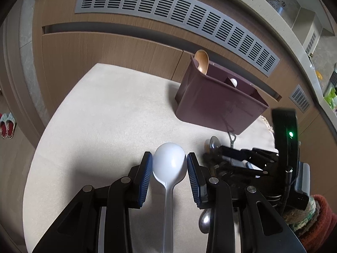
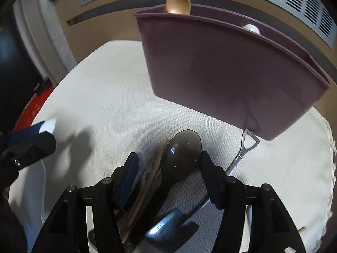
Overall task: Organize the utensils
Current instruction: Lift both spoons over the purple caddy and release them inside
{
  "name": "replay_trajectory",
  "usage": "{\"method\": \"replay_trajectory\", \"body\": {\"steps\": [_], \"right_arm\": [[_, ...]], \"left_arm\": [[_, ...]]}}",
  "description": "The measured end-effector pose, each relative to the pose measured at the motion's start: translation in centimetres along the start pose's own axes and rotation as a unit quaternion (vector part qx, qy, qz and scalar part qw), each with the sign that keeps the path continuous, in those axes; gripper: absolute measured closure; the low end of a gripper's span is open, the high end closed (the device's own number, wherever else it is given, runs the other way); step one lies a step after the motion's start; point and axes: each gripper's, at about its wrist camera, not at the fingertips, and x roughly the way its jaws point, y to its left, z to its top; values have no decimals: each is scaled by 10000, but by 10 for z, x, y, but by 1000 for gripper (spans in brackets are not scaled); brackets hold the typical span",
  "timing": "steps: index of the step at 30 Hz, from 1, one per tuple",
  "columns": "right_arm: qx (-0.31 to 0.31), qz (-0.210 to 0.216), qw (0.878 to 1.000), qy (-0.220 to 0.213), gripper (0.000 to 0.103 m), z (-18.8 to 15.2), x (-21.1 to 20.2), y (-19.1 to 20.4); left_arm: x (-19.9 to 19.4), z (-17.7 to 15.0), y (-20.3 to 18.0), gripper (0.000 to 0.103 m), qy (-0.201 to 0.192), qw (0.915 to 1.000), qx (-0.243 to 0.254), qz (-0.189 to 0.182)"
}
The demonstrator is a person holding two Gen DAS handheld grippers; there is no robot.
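Observation:
A maroon utensil holder (image 1: 219, 101) stands on the white cloth; it also shows in the right wrist view (image 2: 227, 71). It holds a wooden spoon (image 1: 202, 63) and a white utensil (image 1: 233, 82). My left gripper (image 1: 169, 164) has its blue pads on both sides of the bowl of a white plastic spoon (image 1: 168, 168) lying on the cloth. My right gripper (image 2: 168, 172) is open around a dark translucent spoon (image 2: 181, 154) in a pile with a shovel-shaped metal spoon (image 2: 242, 154) and other utensils.
The table is round with a white cloth (image 1: 101, 116). Behind it is a wooden cabinet with a grey vent grille (image 1: 168, 14). A metal spoon bowl (image 1: 205, 221) lies under my left gripper's right finger. Slippers (image 1: 7, 126) lie on the floor at left.

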Motion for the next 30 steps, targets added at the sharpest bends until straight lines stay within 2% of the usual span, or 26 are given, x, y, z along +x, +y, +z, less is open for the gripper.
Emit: {"method": "replay_trajectory", "body": {"steps": [2,8,11,13,16,17,18,19,21,24,25,26,27,30], "right_arm": [[-28,108,9999,-121,71,-6,-7,-5],[71,376,9967,-715,71,-28,-52,-33],[80,205,9939,-1078,71,-37,-82,-45],[125,144,9917,-1273,71,-38,-99,-54],[241,135,9847,-1722,72,-30,-137,-65],[248,100,9797,-1988,72,-24,-156,-69],[222,39,9741,-2248,72,-17,-175,-71],[187,-58,9680,-2502,72,-8,-190,-68],[140,-350,9492,-3125,72,14,-232,-73],[116,-778,9275,-3655,72,47,-261,-77],[132,-920,9205,-3794,71,56,-264,-81],[130,-964,9178,-3850,71,66,-261,-82],[132,-983,9169,-3865,71,73,-256,-86],[114,-1144,9205,-3734,71,84,-230,-104]], "left_arm": [[-2,1,-2,68,-22,10000,22,5],[-2,1,-16,68,-20,9998,63,-166],[-4,2,-29,68,-71,9995,198,-223],[-13,10,-42,68,-220,9987,322,-337],[-43,40,-67,68,-809,9932,591,-600],[-56,54,-76,68,-1090,9894,673,-689],[-75,76,-88,68,-1543,9816,734,-855],[-85,88,-92,68,-1817,9760,720,-956],[-105,117,-106,68,-2605,9560,740,-1129],[-103,137,-123,68,-3523,9274,815,-956],[-95,142,-124,68,-3593,9246,777,-995],[-85,146,-124,68,-3558,9255,744,-1061],[-70,150,-123,68,-3465,9288,704,-1107],[-39,157,-110,68,-3410,9309,538,-1191]]}}
